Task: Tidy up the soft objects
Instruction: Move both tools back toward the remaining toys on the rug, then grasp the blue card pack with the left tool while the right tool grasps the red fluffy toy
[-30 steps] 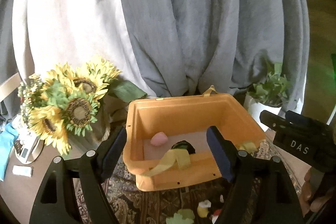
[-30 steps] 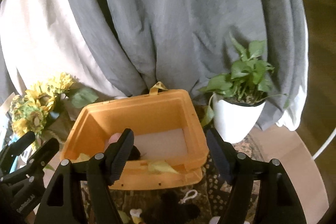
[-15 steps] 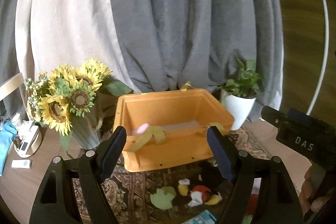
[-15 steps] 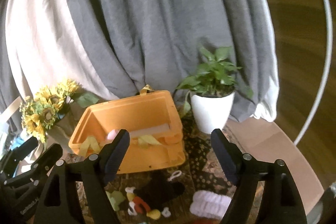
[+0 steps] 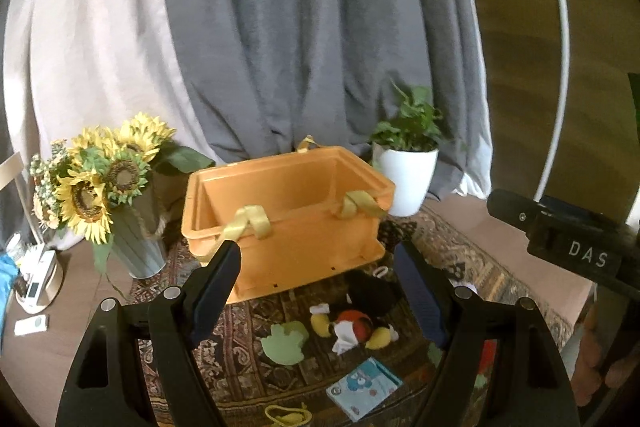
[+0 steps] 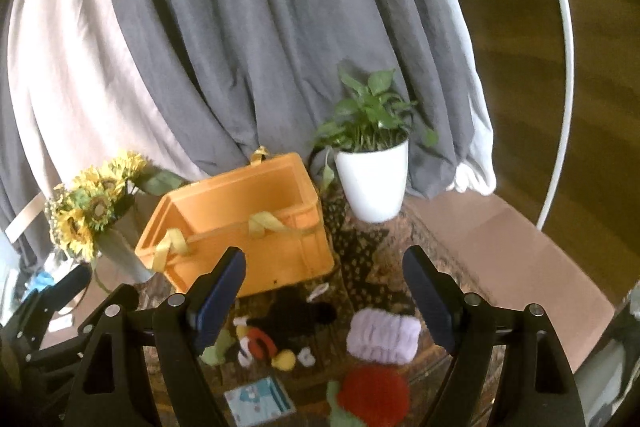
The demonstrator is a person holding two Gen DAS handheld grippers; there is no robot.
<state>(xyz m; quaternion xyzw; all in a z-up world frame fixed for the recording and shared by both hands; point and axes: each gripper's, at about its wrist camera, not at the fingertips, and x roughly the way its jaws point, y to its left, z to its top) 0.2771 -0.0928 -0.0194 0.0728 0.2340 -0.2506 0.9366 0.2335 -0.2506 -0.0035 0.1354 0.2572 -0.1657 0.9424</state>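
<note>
Both of your tools are empty right now: the left gripper (image 5: 318, 285) hangs with its jaws spread wide over the patterned rug (image 5: 248, 323), and the right gripper (image 6: 324, 285) is spread just as wide, pinching nothing. The soft things you need lie scattered on the rug on the near side of the orange basket (image 5: 280, 203), which stands at the far middle between the sunflower vase (image 5: 136, 247) on the left and the white potted plant (image 6: 372, 179) on the right. Just in front of the basket lies a black mouse plush (image 6: 292, 311) with red shorts and yellow feet; to its right is a lilac ribbed fabric roll (image 6: 382, 337), and nearer you a red knitted toy (image 6: 374, 391). A flat green felt piece (image 5: 286, 341) lies to the left of the plush, and a small picture book (image 6: 260, 405) lies nearest. All of these should be light and squashy, so expect them to sag and deform; close the jaws across a bulky middle, such as the plush's body or the roll's centre, not on a dangling limb. The felt piece is thin, so you will probably need to nip an edge. The basket's yellow straps (image 5: 250, 223) droop over its near rim and could snag a dropped item.
</note>
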